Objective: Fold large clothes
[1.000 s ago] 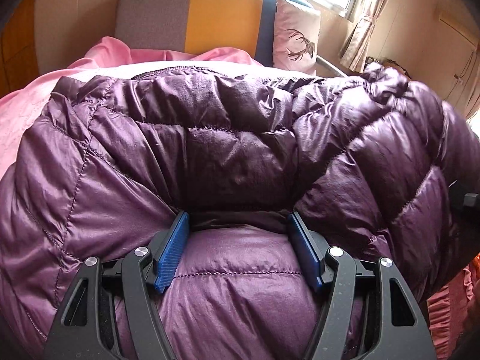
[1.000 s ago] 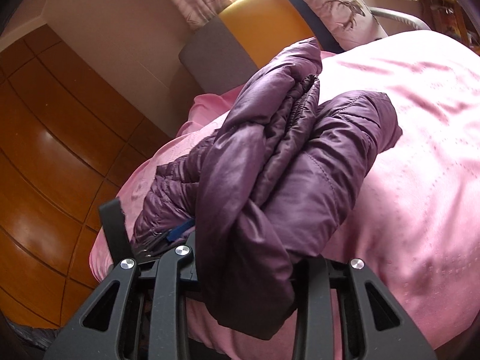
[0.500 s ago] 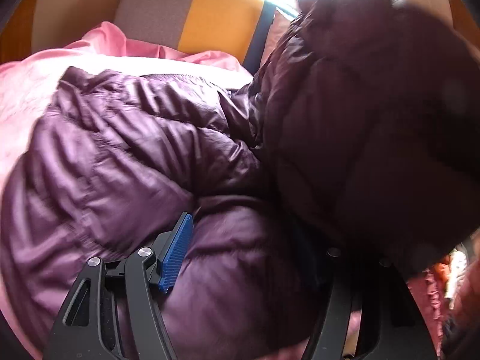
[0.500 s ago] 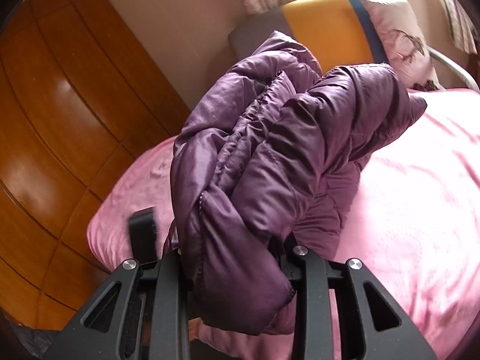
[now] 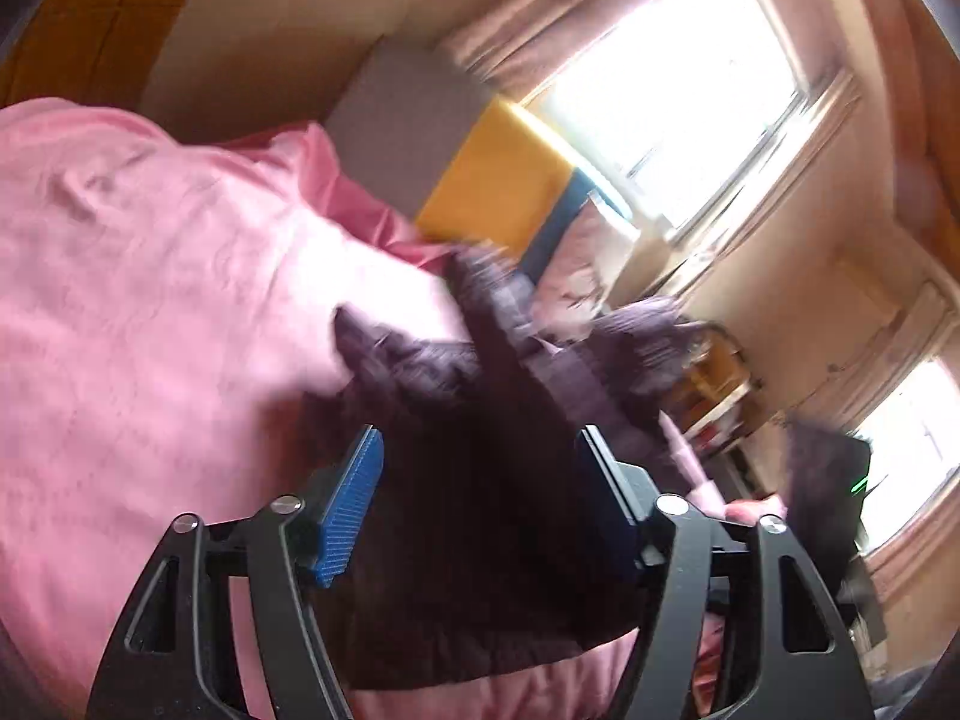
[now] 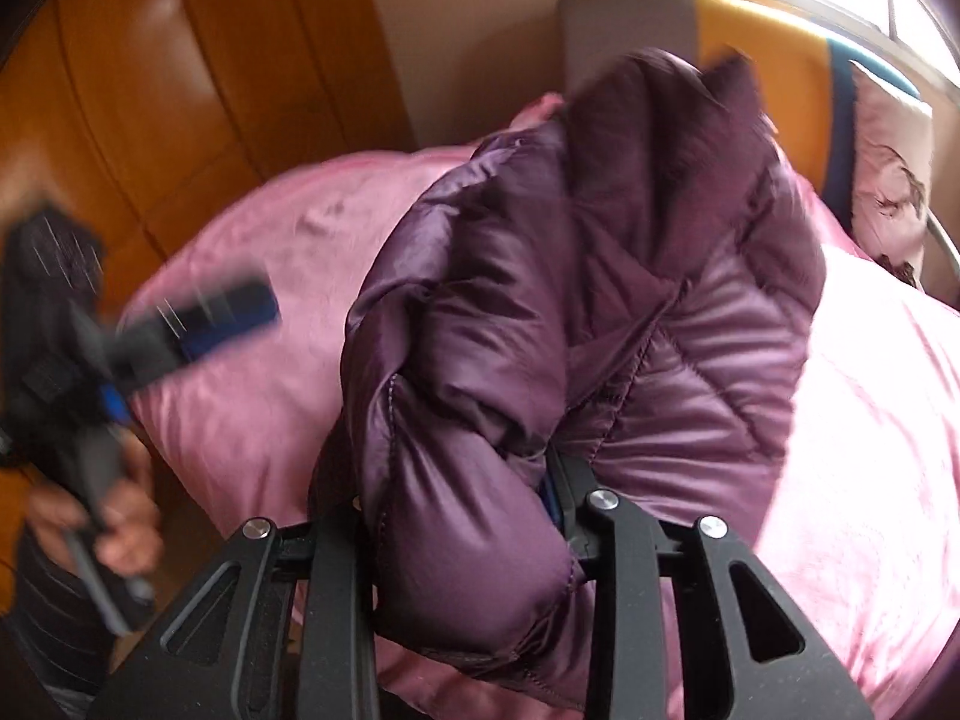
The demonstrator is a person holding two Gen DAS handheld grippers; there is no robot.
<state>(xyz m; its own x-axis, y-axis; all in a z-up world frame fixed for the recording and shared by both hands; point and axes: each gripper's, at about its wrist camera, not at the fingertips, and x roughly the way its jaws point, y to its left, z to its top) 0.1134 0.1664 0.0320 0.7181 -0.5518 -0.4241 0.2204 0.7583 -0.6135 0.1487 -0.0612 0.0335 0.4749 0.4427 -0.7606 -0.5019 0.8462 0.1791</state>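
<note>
This is a bedroom with a bed (image 6: pixel 870 420) under a pink cover, a brown wooden wardrobe (image 6: pixel 150 90) at ten o'clock and a grey and yellow headboard (image 6: pixel 750 42) at one o'clock. A bright window (image 5: pixel 690 90) is shining at one o'clock in the left wrist view.

The puffy purple jacket (image 6: pixel 570 300) is bunched up in a big lump over the pink cover, in the middle of the right wrist view. The right claw (image 6: pixel 462 492) is squeezing a thick fold of it at six o'clock. Its jaws have just been opening a little, with the jacket pinched between them.

The left claw (image 5: pixel 480 480) is standing apart, and its jaws have just been opening wider. Dark, blurry jacket cloth (image 5: pixel 480 510) is showing between them, but the blue pad (image 5: pixel 354 504) at eight o'clock is bare and not pressing on it. In the right wrist view this claw (image 6: pixel 204 318) is blurry at nine o'clock, away from the jacket, and a hand (image 6: pixel 120 528) is holding its handle at eight o'clock.
</note>
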